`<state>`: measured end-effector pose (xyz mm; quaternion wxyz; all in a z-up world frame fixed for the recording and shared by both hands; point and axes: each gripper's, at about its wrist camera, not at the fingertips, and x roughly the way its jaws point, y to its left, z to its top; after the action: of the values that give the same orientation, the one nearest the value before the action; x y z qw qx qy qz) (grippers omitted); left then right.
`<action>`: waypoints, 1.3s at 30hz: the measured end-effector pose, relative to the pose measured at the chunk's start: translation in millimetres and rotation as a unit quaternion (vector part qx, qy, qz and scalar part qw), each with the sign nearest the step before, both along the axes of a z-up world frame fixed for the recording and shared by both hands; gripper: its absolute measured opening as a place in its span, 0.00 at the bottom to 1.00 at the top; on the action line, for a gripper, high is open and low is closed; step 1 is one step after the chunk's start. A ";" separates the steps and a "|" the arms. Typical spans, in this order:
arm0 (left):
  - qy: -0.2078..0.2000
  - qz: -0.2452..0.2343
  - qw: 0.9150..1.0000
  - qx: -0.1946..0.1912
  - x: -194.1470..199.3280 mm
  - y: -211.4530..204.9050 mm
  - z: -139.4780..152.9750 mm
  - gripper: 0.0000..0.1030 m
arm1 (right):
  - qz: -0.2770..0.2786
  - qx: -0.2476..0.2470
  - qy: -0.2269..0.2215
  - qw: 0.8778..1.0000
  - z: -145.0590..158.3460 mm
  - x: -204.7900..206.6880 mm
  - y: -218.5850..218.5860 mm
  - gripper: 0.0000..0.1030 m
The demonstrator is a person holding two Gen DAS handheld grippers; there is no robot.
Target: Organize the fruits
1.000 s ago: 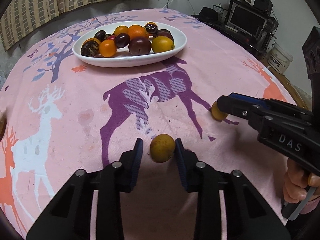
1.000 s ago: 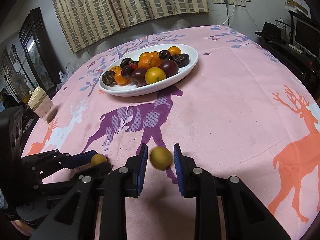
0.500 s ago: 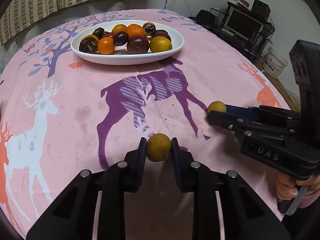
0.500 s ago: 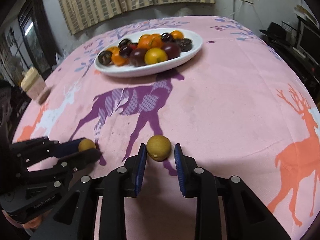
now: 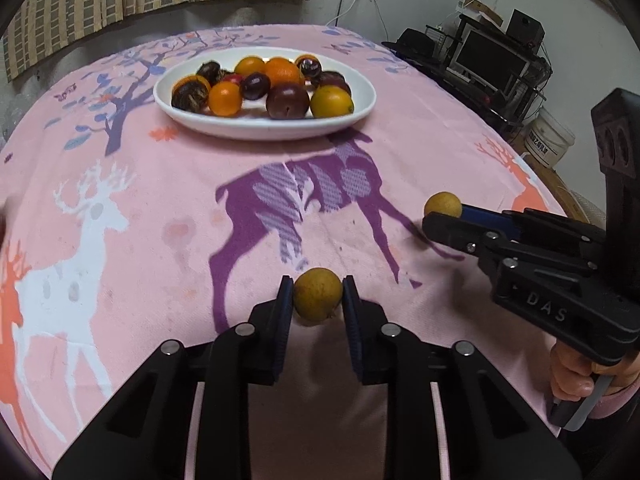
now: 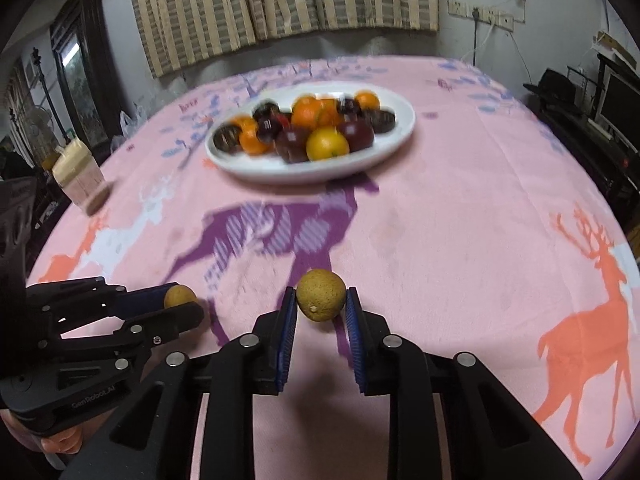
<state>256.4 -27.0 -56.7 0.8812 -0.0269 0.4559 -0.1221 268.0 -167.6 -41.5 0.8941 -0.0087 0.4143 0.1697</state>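
My left gripper [image 5: 317, 298] is shut on a small brownish-yellow round fruit [image 5: 318, 294] and holds it just above the pink tablecloth. My right gripper [image 6: 321, 303] is shut on a second such fruit [image 6: 321, 295], also lifted. Each gripper shows in the other's view: the right one [image 5: 442, 216] with its fruit [image 5: 442, 205], the left one [image 6: 182, 306] with its fruit [image 6: 179, 296]. A white oval plate [image 5: 360, 114] at the table's far side holds several oranges and dark plums; it also shows in the right wrist view [image 6: 404, 136].
A pink deer-print cloth [image 5: 160, 208] covers the round table. A beige lidded cup [image 6: 76, 174] stands at the table's left edge. A monitor and shelves [image 5: 492, 60] and a white bucket [image 5: 550, 140] stand beyond the right edge.
Both grippers have closed on their fruits and lifted them off the cloth. Both have moved forward a little toward the plate.
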 end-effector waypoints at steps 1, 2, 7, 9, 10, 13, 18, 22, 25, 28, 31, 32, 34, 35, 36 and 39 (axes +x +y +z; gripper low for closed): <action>-0.008 0.000 1.000 0.003 3.9 2.1 7.8 0.24 | 0.001 0.004 -0.008 1.000 5.7 3.2 0.3 0.24; -0.015 0.000 1.000 0.006 9.0 4.0 14.9 0.24 | 0.001 0.009 -0.020 1.000 13.6 9.4 1.0 0.24; -0.070 0.010 0.997 0.042 57.2 9.1 56.9 0.24 | -0.005 0.039 -0.069 0.997 45.8 59.6 7.2 0.24; -0.084 0.019 0.995 0.049 88.3 12.9 68.8 0.24 | -0.009 0.042 -0.077 0.996 51.9 90.1 13.7 0.24; -0.089 0.025 0.995 0.050 104.0 14.8 72.4 0.24 | -0.012 0.042 -0.079 0.996 52.8 103.8 16.6 0.24; -0.096 0.038 0.993 0.059 151.6 19.3 74.2 0.24 | -0.016 0.036 -0.080 0.996 50.4 143.6 26.4 0.24; -0.076 0.054 0.993 0.075 207.4 23.6 56.9 0.24 | -0.021 0.030 -0.062 0.997 37.4 188.2 34.0 0.26; -0.090 0.078 0.985 0.124 199.7 23.7 56.3 0.65 | -0.020 0.029 -0.060 0.998 39.5 177.7 28.6 0.47; -0.116 0.098 0.976 0.154 173.3 25.6 64.4 0.89 | -0.023 0.023 -0.070 0.997 46.8 153.1 21.0 0.66; -0.115 0.096 0.980 0.133 136.2 31.6 71.5 0.93 | -0.021 0.023 -0.081 0.996 53.5 119.6 14.2 0.78; -0.118 0.092 0.981 0.125 98.6 33.5 73.3 0.95 | -0.019 0.011 -0.099 0.995 55.8 80.1 11.6 0.89; -0.119 0.090 0.981 0.122 84.2 34.1 72.7 0.95 | -0.019 0.004 -0.110 0.994 54.0 63.4 10.4 0.92; -0.123 0.087 0.981 0.124 55.9 34.5 69.9 0.95 | -0.020 -0.007 -0.120 0.993 47.9 42.3 9.0 0.93; -0.126 0.086 0.981 0.124 45.1 34.8 67.5 0.95 | -0.022 -0.014 -0.119 0.993 41.5 31.7 8.3 0.93; -0.128 0.086 0.980 0.123 33.9 35.8 64.3 0.95 | -0.023 -0.019 -0.115 0.993 35.6 24.8 8.2 0.93; -0.122 0.096 0.982 0.109 9.5 41.3 50.2 0.95 | -0.036 -0.028 -0.094 0.995 15.6 9.0 5.6 0.93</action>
<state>265.9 14.3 -6.5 0.9354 0.0409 0.3511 0.0112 277.0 -162.0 -25.9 0.9339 -0.0347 0.3332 0.1245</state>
